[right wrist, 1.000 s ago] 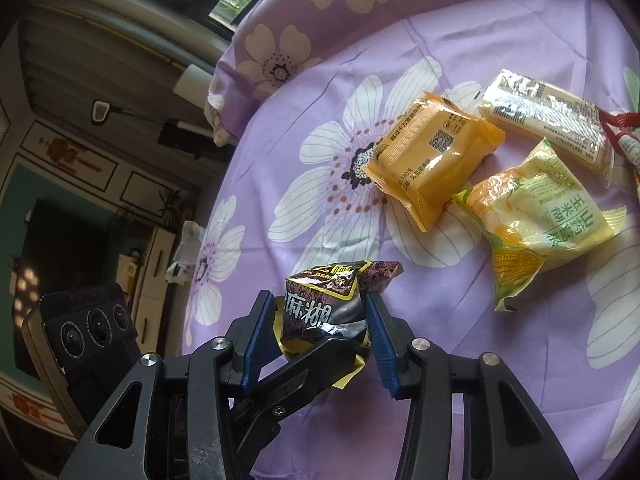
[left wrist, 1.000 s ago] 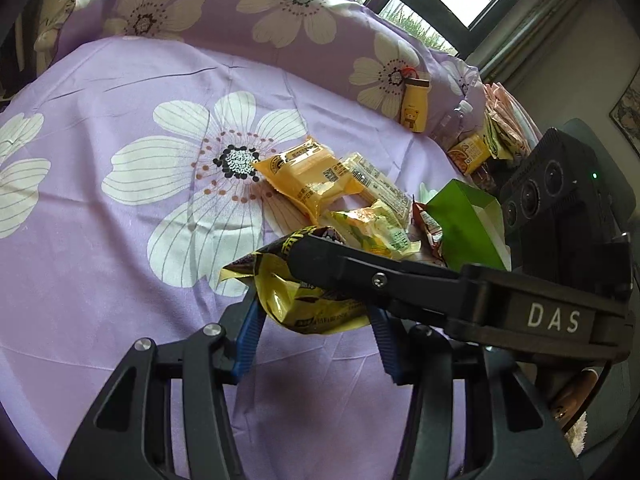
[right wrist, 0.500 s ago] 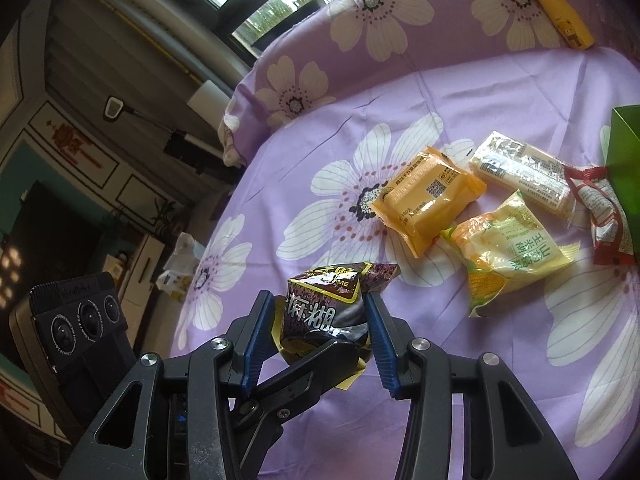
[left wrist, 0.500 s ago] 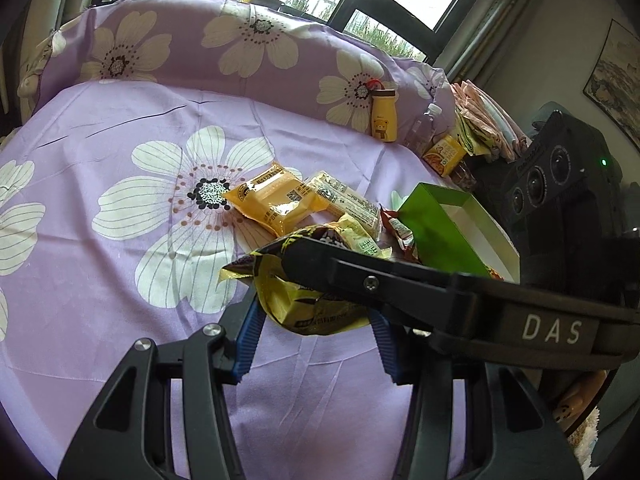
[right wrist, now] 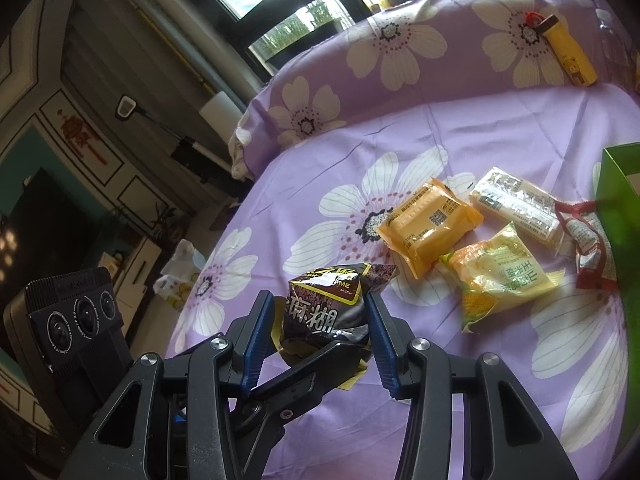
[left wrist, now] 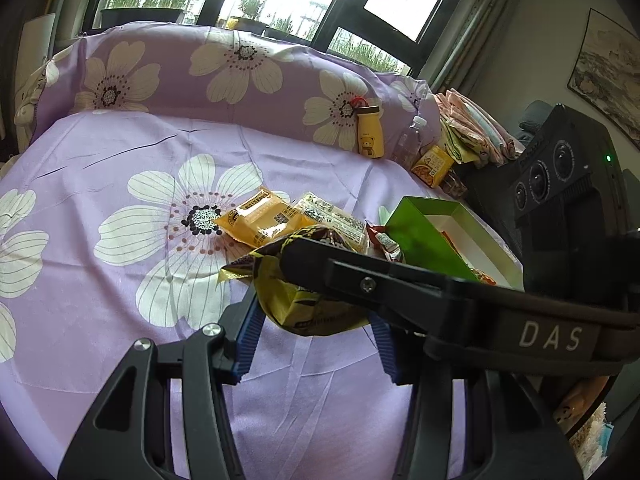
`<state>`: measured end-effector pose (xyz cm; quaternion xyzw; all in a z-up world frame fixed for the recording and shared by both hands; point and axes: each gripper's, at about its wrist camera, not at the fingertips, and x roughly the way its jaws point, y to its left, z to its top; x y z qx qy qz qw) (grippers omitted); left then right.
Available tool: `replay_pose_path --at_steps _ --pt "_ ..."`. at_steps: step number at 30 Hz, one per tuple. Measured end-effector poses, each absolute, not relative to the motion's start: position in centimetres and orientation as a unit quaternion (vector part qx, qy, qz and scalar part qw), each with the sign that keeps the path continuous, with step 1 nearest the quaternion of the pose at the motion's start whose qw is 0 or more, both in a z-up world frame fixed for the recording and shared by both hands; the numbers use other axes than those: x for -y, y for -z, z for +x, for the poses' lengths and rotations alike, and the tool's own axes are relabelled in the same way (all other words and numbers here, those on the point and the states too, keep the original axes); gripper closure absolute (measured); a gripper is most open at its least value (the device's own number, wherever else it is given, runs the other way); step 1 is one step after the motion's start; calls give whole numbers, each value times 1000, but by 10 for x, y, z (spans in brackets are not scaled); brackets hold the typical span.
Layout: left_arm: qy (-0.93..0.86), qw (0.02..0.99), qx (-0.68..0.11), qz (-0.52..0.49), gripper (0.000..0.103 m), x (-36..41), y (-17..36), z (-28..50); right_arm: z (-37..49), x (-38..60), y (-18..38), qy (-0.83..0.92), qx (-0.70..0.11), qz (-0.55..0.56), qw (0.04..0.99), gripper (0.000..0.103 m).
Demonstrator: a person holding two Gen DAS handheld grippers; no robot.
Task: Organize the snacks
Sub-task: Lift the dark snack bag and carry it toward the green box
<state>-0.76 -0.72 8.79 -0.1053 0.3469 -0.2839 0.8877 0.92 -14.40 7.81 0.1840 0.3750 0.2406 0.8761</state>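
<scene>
Both grippers clamp one dark-and-yellow snack pack (right wrist: 328, 308) between them, lifted above the purple sheet (left wrist: 120, 320): the left gripper (left wrist: 312, 334) pinches its yellow end, the right gripper (right wrist: 320, 334) its dark end. Four more packs lie on the sheet: one orange pack (right wrist: 428, 226), one pale pack (right wrist: 514, 204), one corn pack (right wrist: 500, 280) and one red pack (right wrist: 588, 240). The red one touches the single green box (left wrist: 424, 240). One yellow bottle (left wrist: 370, 132) leans on the pillow (left wrist: 240, 76).
</scene>
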Motion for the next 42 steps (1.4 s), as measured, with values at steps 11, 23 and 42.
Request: replay_pose_path --at_steps 11,23,42 --pt "295 899 -307 -101 54 7 -98 -18 -3 142 -92 -240 -344 163 893 54" --pt "306 907 -274 -93 54 6 -106 -26 -13 139 -105 -241 -316 135 908 54" --pt "315 908 -263 -83 54 10 -108 -32 -22 141 -110 -240 -309 120 913 54"
